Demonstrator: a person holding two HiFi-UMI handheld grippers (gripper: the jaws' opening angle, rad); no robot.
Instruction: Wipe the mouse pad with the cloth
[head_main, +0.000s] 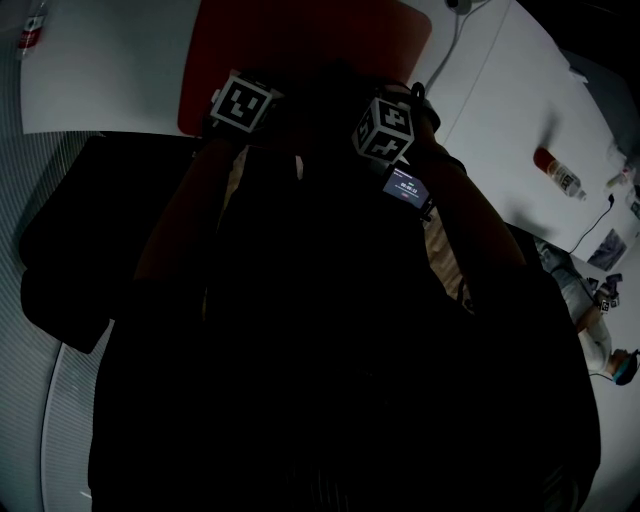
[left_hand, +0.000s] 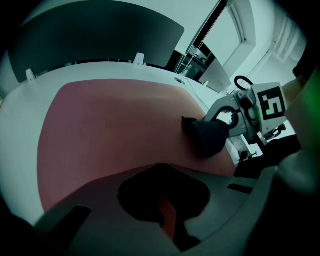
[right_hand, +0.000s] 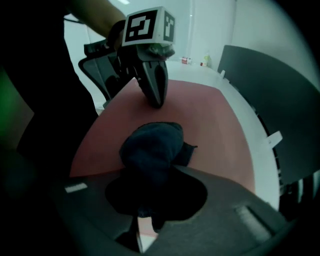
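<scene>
Now the dark cloth (right_hand: 152, 145) sits bunched on the red mouse pad (right_hand: 210, 120), toward its right side. The right hand-held gripper (left_hand: 220, 125) has its jaws clamped on the cloth's near end. Just left of it the left hand-held gripper (right_hand: 156, 100) points down at the pad — jaws together, nothing between them. The pad lies on a white table (head_main: 100, 60).

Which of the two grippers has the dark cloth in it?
The right gripper: its jaws clamp the bunched dark blue cloth. The left gripper has shut, empty jaws over the red mouse pad.
</scene>
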